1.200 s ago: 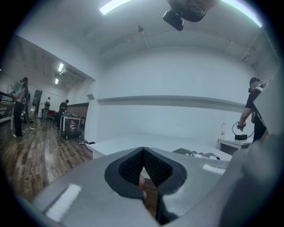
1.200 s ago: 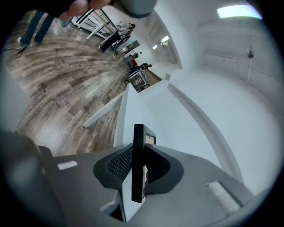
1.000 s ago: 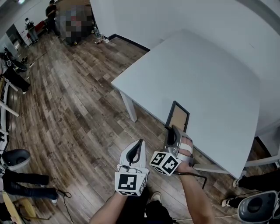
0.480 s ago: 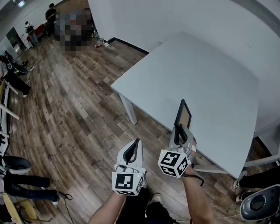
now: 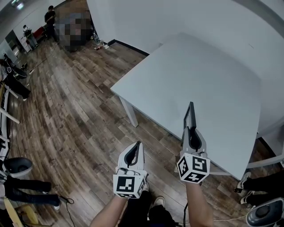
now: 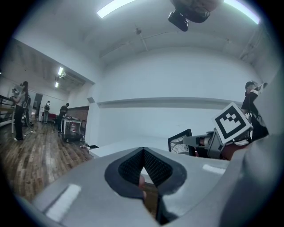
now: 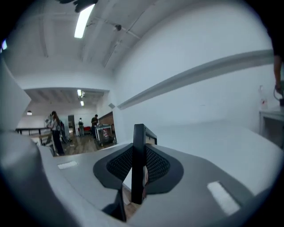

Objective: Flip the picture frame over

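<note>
Tipped up onto its edge since a sec ago, picture frame (image 5: 191,116) clamped in right gripper (image 5: 190,131), left gripper (image 5: 135,150) pinched shut on nothing, so keep rolling slow and lower softly onto the table (image 5: 213,71).

Bright, even indoor light from ceiling strip lights (image 6: 116,6). Shadows soft. Pale desk (image 5: 208,75) top near washed out. Gripper views: heavy fisheye, black vignette corners. Right hand-held gripper (image 7: 138,170) body soft-focus close to lens. Head view bends at edges.
</note>
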The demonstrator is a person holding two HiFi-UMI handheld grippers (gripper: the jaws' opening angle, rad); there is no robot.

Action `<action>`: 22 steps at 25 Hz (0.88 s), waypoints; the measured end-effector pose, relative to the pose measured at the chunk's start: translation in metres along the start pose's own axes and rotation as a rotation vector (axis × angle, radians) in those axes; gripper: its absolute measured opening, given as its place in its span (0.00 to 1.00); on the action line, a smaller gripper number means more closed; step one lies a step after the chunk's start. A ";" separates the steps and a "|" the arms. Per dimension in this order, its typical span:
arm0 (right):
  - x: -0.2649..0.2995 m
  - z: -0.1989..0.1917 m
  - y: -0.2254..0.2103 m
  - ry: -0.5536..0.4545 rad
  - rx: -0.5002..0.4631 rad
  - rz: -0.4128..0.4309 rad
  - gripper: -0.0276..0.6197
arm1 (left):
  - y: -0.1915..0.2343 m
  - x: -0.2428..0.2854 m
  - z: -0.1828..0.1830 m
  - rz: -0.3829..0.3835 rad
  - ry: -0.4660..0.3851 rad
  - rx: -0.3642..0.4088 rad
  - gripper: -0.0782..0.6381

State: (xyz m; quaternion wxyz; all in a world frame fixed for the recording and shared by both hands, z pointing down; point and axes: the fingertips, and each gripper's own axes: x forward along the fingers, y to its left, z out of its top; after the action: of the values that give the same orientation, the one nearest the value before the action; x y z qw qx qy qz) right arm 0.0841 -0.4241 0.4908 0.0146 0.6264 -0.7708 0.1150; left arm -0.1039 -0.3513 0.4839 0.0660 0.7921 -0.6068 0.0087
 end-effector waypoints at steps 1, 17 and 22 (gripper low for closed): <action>-0.001 0.001 -0.003 -0.010 0.066 0.008 0.19 | -0.001 0.001 0.000 -0.002 0.001 0.001 0.11; -0.031 -0.051 -0.075 -0.127 0.975 -0.157 0.19 | -0.012 0.004 -0.005 -0.022 0.019 0.008 0.11; -0.039 -0.072 -0.083 -0.164 1.098 -0.198 0.19 | -0.013 0.006 -0.010 -0.027 0.027 0.008 0.11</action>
State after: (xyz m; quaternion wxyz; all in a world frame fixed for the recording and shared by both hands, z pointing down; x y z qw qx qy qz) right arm 0.1638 -0.3882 0.5672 -0.3627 0.6182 -0.5341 0.4484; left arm -0.0890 -0.3530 0.4927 0.0711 0.8003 -0.5950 0.0210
